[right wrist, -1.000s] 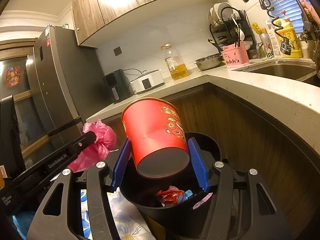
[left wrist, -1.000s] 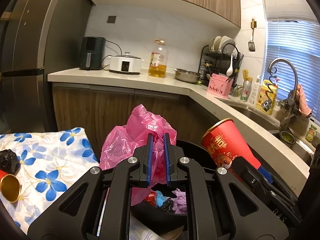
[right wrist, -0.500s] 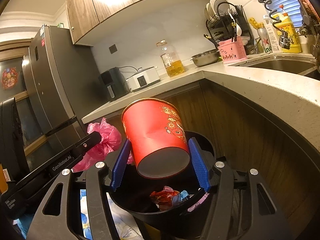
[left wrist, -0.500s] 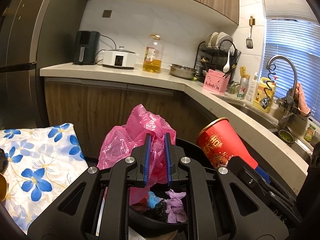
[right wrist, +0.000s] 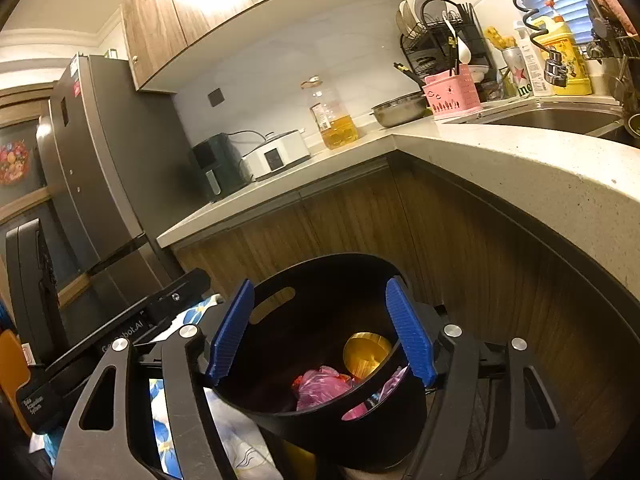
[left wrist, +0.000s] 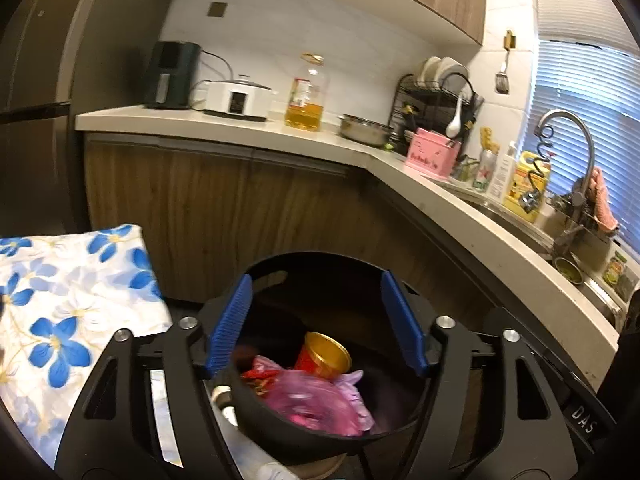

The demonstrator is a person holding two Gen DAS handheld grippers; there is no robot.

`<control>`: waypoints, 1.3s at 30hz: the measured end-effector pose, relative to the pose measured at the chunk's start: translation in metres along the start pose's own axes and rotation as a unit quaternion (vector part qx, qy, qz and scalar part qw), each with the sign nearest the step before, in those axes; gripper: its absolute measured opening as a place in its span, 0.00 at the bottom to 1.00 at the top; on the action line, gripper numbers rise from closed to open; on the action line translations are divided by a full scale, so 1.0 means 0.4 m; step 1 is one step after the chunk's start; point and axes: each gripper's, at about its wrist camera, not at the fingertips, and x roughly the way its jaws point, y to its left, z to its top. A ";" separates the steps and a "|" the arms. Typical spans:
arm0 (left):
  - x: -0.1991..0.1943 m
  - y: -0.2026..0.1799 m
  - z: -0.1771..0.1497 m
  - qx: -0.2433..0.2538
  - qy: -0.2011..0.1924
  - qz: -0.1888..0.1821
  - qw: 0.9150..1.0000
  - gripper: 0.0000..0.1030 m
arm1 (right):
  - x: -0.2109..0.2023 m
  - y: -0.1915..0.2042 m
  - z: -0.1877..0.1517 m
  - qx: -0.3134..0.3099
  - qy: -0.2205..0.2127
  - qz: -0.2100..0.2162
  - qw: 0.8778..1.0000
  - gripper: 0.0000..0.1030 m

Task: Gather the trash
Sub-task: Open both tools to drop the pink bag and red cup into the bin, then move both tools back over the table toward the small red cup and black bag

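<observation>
Kitchen corner. An L-shaped pale stone countertop [left wrist: 256, 130] ran over dark wood-grain base cabinets [left wrist: 224, 204]; matching wall cabinets [right wrist: 208, 12] hung above, lit from overhead. The backsplash wall [left wrist: 360, 56] was white and carried a dark wall plate [left wrist: 217, 9]. A tall dark-grey refrigerator [right wrist: 100, 168] stood at the counter's left end. At right, a window with closed slatted blinds [left wrist: 588, 84] showed bluish light behind a steel sink [right wrist: 552, 118] with a gooseneck faucet [left wrist: 568, 136]. A blue-flowered cloth [left wrist: 68, 308] covered a surface at lower left
</observation>
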 end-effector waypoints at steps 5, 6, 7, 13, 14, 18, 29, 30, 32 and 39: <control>-0.075 0.038 -0.014 -0.006 -0.026 0.066 0.997 0.77 | -0.021 0.031 -0.012 -0.013 0.002 0.007 1.000 0.67; -0.093 0.046 -0.019 -0.006 -0.031 0.081 0.996 0.77 | -0.025 0.036 -0.015 -0.015 0.004 0.009 1.000 0.67; -0.115 0.057 -0.026 -0.003 -0.039 0.098 0.994 0.77 | -0.030 0.045 -0.018 -0.018 0.005 0.011 1.000 0.67; -0.244 0.146 -0.077 -0.015 -0.070 0.203 0.977 0.77 | -0.054 0.091 -0.046 -0.022 0.011 0.037 0.999 0.67; -0.270 0.172 -0.087 -0.023 -0.077 0.225 0.971 0.77 | -0.056 0.104 -0.055 -0.023 0.013 0.043 0.999 0.67; -0.353 0.262 -0.123 -0.038 -0.093 0.306 0.947 0.77 | -0.053 0.155 -0.093 -0.030 0.029 0.068 0.997 0.67; -0.419 0.469 -0.193 -0.070 -0.051 0.408 0.909 0.72 | -0.030 0.324 -0.175 -0.056 0.056 0.125 0.989 0.67; -0.416 0.477 -0.196 -0.073 -0.044 0.406 0.910 0.70 | -0.028 0.335 -0.178 -0.059 0.056 0.128 0.988 0.67; -0.401 0.499 -0.199 -0.083 -0.028 0.393 0.915 0.65 | -0.022 0.359 -0.184 -0.062 0.058 0.134 0.987 0.67; -0.365 0.553 -0.203 -0.103 0.010 0.378 0.920 0.46 | -0.003 0.411 -0.196 -0.074 0.063 0.145 0.985 0.67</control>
